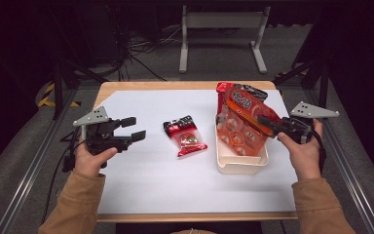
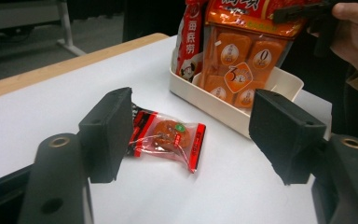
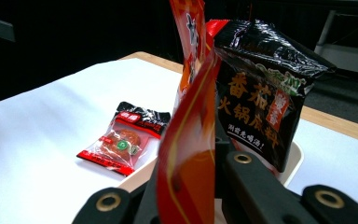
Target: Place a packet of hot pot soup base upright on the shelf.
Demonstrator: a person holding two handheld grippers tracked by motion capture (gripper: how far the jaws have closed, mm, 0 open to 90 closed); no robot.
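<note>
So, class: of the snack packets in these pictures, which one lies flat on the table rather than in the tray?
The small clear packet with red and black ends. It lies alone on the white tabletop, while the others stand in the cream tray.

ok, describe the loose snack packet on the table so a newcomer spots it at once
Start at the white sheet covering the wooden table. Left of the cream plastic bin, which holds upright orange and red bags, one small clear packet with red-and-black ends lies flat on the sheet. It is the sole packet outside the bin, and a round orange snack shows through its wrapper.
</note>
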